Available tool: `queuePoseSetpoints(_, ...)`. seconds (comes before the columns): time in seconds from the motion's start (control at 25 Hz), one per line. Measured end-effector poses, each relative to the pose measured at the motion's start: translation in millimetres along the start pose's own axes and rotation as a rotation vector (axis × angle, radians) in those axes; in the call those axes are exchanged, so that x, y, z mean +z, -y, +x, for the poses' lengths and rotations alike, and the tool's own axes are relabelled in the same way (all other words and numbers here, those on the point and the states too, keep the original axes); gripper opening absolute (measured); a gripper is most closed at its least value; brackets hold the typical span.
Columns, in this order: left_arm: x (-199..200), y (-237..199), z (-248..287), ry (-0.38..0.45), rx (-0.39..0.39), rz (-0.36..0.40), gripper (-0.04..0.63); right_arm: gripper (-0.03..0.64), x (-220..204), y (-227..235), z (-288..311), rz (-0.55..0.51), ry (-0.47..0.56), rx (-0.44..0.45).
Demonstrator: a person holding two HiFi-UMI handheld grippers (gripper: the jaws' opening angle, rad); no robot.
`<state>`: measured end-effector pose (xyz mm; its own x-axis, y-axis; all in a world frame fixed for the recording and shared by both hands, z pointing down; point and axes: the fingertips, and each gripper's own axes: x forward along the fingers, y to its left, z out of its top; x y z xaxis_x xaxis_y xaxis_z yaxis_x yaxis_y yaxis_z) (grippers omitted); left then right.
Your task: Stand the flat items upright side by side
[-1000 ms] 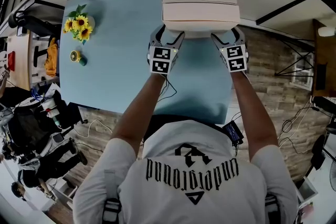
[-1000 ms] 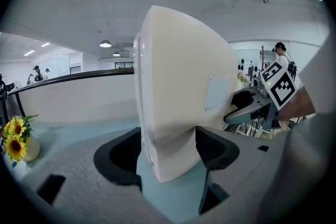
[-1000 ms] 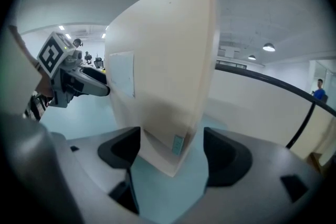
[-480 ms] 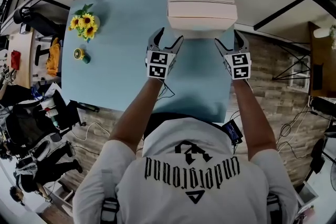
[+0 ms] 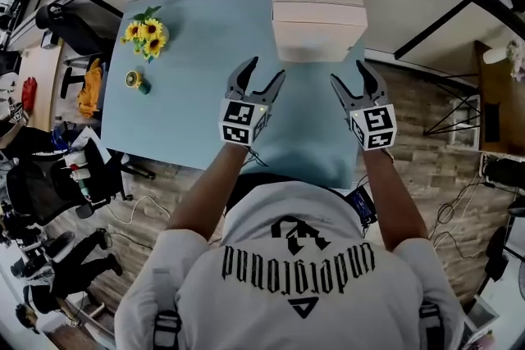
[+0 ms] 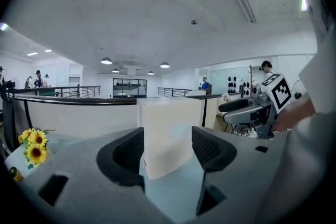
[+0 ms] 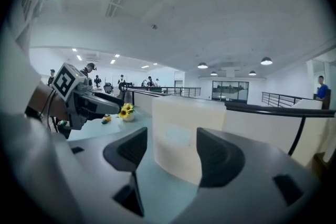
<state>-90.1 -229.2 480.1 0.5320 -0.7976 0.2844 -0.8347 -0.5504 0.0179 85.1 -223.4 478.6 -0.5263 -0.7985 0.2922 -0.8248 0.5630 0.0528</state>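
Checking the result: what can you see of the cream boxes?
The cream boxes are two plain, cardboard-looking flat packs standing upright, faces together, at the blue table's far edge. Only the table touches them; the left claw and right claw, jaws just closing a little, are open, empty, clear of them.

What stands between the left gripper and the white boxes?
Nothing visible. Only bare blue table lies between the left gripper and the white boxes. Its jaws have just been closing, with nothing between them. The sunflowers stand far off to the left.
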Motion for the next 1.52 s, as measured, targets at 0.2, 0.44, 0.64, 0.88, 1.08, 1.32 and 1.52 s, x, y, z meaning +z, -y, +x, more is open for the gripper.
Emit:
queuePoseSetpoints(0.2,21.9,14.7,-55.8,0.07,-0.026,-0.01,0.205,0.233,34.4,-45.2,-31.1,-0.008,0.083,0.066)
queuePoseSetpoints(0.44,37.6,21.6,-114.5,0.118,-0.084,0.011,0.097,0.154,67.6,-103.6,-59.9,-0.01,0.148,0.113)
queuePoseSetpoints(0.64,40.3,13.6,-160.9,0.143,-0.138,0.022,0.03,0.062,87.9,-154.9,-76.5,-0.028,0.18,0.124)
queuePoseSetpoints(0.88,35.5,-8.7,-227.5,0.157,-0.186,0.046,0.0,0.004,101.3,-218.0,-87.6,-0.044,0.185,0.108)
queuePoseSetpoints(1.08,23.8,-28.4,-284.0,0.16,-0.239,0.079,-0.002,0.005,103.4,-273.5,-97.0,-0.036,0.171,0.087)
queuePoseSetpoints(1.32,14.0,-35.8,-331.0,0.161,-0.288,0.085,-0.002,0.005,104.4,-312.9,-118.6,-0.026,0.169,0.061)
queuePoseSetpoints(1.52,12.7,-17.8,-354.4,0.173,-0.287,0.077,-0.002,0.005,105.9,-324.8,-143.8,-0.045,0.184,0.08)
